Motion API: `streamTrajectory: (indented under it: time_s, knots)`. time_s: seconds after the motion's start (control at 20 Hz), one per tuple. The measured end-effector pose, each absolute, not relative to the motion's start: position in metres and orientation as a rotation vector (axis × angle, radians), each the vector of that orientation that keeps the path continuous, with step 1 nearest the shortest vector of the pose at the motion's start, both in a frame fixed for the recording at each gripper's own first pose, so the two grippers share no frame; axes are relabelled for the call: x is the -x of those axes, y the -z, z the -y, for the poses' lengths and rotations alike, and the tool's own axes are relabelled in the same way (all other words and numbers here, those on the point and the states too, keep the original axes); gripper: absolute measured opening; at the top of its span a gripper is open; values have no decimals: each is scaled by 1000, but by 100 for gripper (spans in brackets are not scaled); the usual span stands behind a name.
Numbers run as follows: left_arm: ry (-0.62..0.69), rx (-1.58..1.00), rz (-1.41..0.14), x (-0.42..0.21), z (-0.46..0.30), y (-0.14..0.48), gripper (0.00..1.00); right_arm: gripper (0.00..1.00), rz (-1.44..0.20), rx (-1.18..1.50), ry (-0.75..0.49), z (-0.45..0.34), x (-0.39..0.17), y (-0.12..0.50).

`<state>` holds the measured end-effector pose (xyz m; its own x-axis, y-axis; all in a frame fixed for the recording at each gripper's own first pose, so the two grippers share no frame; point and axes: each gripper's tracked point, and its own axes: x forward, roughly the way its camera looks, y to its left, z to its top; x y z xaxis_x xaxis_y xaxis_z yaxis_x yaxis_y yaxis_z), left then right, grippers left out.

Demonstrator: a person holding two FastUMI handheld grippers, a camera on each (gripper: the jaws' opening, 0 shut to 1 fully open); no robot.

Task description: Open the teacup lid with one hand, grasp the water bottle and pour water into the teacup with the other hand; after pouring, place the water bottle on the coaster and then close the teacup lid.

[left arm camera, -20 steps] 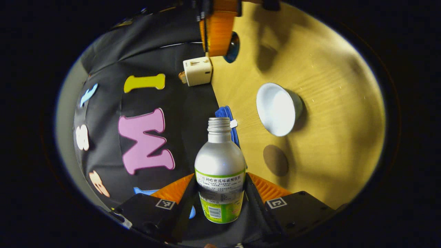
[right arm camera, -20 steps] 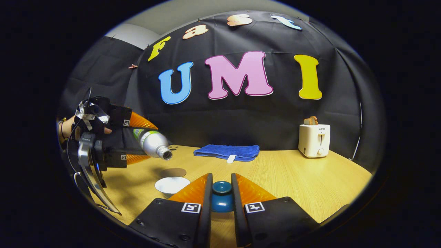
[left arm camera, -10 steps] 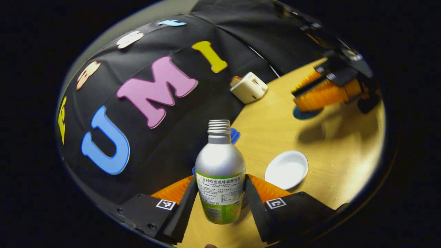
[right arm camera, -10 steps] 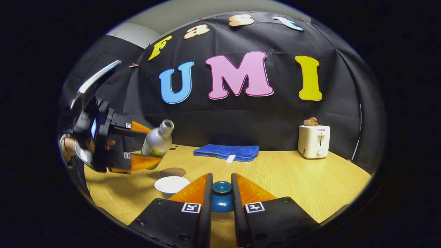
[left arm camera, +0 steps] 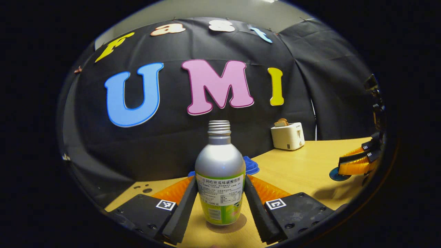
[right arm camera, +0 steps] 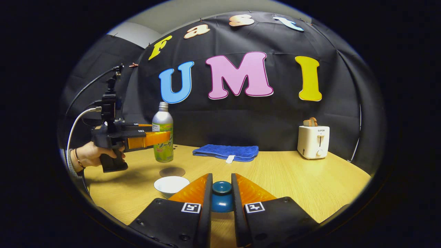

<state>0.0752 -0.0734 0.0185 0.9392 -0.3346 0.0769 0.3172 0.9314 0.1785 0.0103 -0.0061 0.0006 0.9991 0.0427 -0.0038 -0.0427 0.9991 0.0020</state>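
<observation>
Left gripper view shows the left gripper (left arm camera: 220, 199) with its jaws grasping the water bottle (left arm camera: 220, 172) by the lower body, one finger on each side of the label. The bottle stands upright, without cap, and its bottom is over the round brown coaster (left arm camera: 225, 225) on the worktop (left arm camera: 303, 168); I cannot tell if it touches the coaster or hangs just above it. Behind the bottle lies a blue towel (left arm camera: 250, 165), and farther to the right of the bottle stands a white toaster (left arm camera: 287, 136) near the back wall. At the right edge, well apart from the bottle, the right gripper (left arm camera: 355, 164) is seen with the blue teacup lid (left arm camera: 336, 175) under it.

Right gripper view shows the jaws of the right gripper (right arm camera: 220, 196) clenched on the knob of the teacup lid (right arm camera: 221, 198). To the left of the lid sits the white teacup (right arm camera: 171, 185), open. Beyond the teacup is the coaster (right arm camera: 172, 171), and above it the water bottle (right arm camera: 163, 137), upright in the left gripper (right arm camera: 151, 137), which a hand (right arm camera: 91, 155) holds by the grip.
</observation>
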Motion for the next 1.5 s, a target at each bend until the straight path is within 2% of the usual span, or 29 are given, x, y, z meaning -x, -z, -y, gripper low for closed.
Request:
streamTrajectory:
  time_s: [0.25,0.75,0.9,1.0,1.15,1.5]
  knots:
    - [307,-85,59,-88,70,7,80,31,-3,-1,-43,6,-10,0]
    - [309,-54,16,-89,74,20,81,31,-3,-1,-41,6,-10,0]
    - [302,-60,-5,-89,74,26,87,31,-3,-1,-41,6,-10,0]
    - [304,-61,-12,-85,71,26,98,31,-3,-1,-42,6,-10,0]
    - [301,-59,-28,-76,70,28,98,32,-3,-1,-50,4,-10,0]
    - [200,-7,-26,-45,42,30,97,31,-18,-17,-121,-23,-17,2]
